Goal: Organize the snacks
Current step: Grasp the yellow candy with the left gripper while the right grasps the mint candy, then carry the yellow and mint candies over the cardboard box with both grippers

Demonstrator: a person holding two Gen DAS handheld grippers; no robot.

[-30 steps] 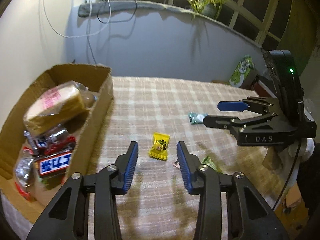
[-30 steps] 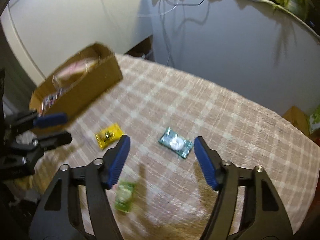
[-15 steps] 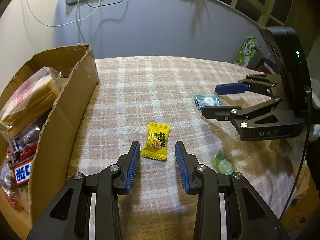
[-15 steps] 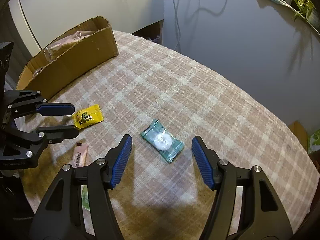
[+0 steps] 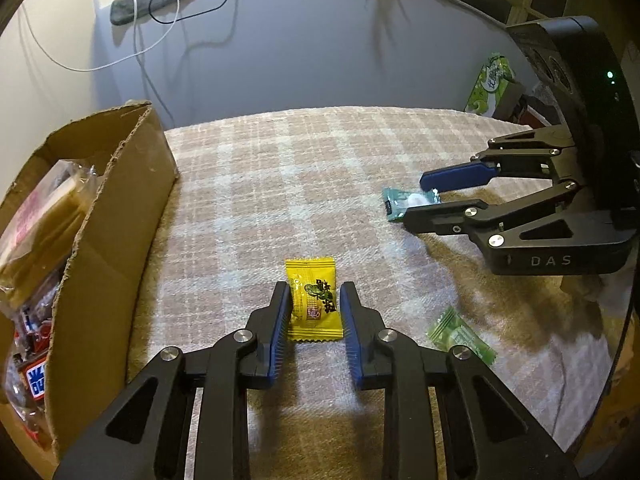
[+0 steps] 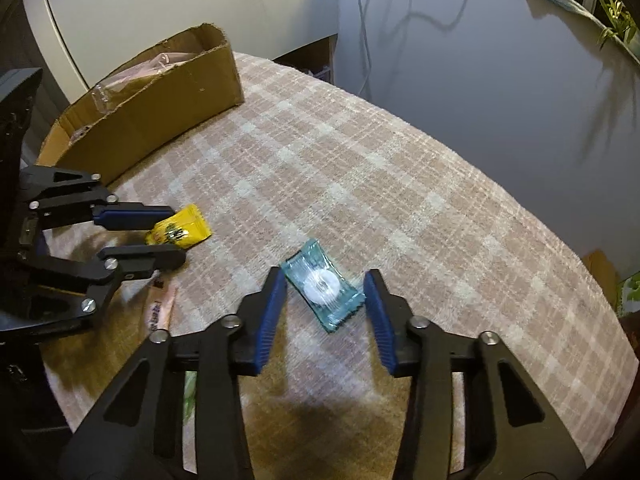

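A yellow candy [image 5: 314, 300] lies on the plaid tablecloth [image 5: 280, 184]. My left gripper [image 5: 314, 292] has it between its blue pads, which touch both sides of the wrapper as the jaws are closing. Further right lies a teal wrapped candy [image 6: 322, 290] with a white round sweet inside. My right gripper [image 6: 324, 278] straddles it, jaws closing, pads just at its corners and not pressing. In the left wrist view the right gripper [image 5: 415, 199] hovers over that teal candy [image 5: 400, 202]. In the right wrist view the left gripper [image 6: 176, 235] holds the yellow candy [image 6: 180, 232].
An open cardboard box [image 5: 120, 208] with bread and several snack packs stands at the table's left side. A green candy [image 5: 460, 338] and a pink candy [image 6: 160, 308] lie near the front edge. A green packet [image 5: 490, 84] sits beyond the table.
Both grippers came down onto the table. The left jaws narrowed around the yellow candy, and the right jaws narrowed around the teal candy.
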